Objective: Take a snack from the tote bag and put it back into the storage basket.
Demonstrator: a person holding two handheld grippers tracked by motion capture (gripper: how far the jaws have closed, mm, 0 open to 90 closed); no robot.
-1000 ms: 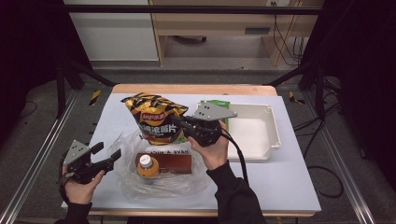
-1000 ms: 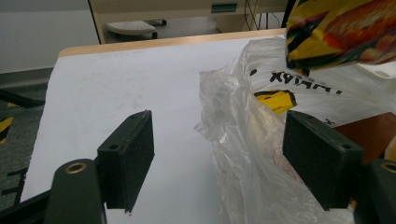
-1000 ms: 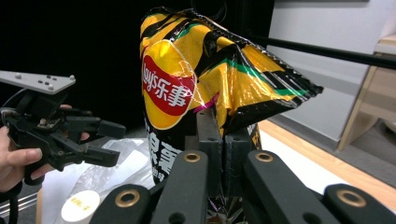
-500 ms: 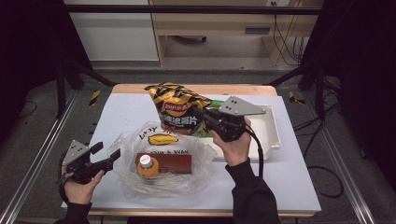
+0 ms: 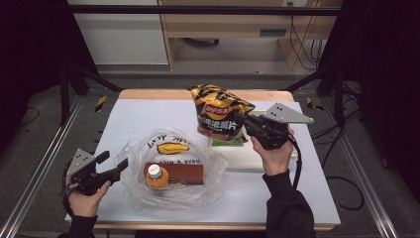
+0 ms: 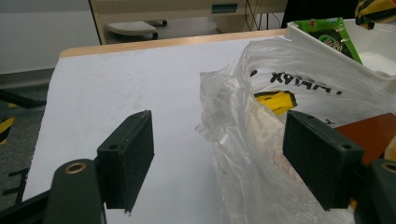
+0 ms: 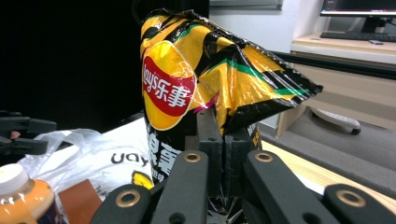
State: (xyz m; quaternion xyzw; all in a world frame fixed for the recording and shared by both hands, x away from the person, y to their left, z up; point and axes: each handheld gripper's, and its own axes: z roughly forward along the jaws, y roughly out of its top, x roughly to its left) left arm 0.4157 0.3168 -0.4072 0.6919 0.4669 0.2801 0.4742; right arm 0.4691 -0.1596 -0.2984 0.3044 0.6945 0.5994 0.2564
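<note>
A chip bag is held aloft at the centre of the high view, pinched at its edge between the closed jaws of the right gripper, just above the white tray where a green packet lies. The step in hand appears to be unpacking the plastic bag into that tray, so lowering and release over it are called for next. The left gripper, at lower left, is held with jaws apart beside the plastic bag's rim, gripping nothing.
</note>
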